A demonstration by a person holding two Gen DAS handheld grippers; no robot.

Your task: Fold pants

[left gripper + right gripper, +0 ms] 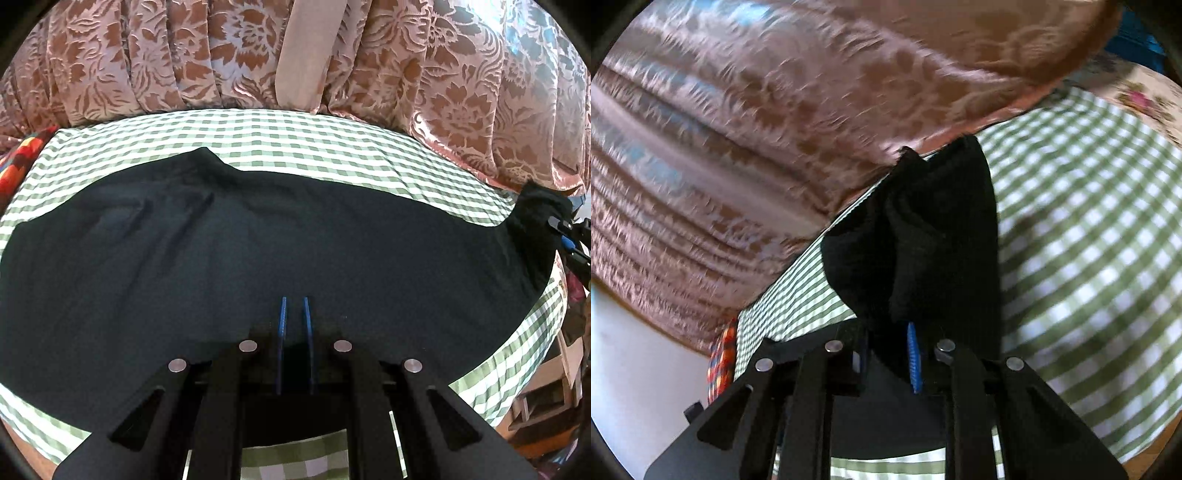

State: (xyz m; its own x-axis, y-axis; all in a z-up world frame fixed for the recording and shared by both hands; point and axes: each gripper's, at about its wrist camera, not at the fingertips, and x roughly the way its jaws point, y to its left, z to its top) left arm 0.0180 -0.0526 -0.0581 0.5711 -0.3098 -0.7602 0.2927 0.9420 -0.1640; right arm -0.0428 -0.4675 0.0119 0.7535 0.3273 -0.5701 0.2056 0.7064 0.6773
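Observation:
Dark navy pants (258, 251) lie spread across a green checked sheet (295, 133). My left gripper (294, 306) points down onto the cloth near its front edge. Its blue fingers (282, 321) stand almost together and pinch the fabric. At the far right of the left wrist view my right gripper (569, 236) holds one end of the pants up off the sheet. In the right wrist view that gripper (886, 332) is shut on a bunched, hanging fold of the pants (923, 236). One blue finger pad (914, 358) shows beside the cloth, and the other is mostly hidden.
A pink and brown flowered curtain (443, 92) hangs close behind the bed. A bright patterned cloth (14, 162) lies at the left edge. Wooden furniture (546, 398) stands past the bed's right side. A floral cover (1137, 96) sits beyond the sheet.

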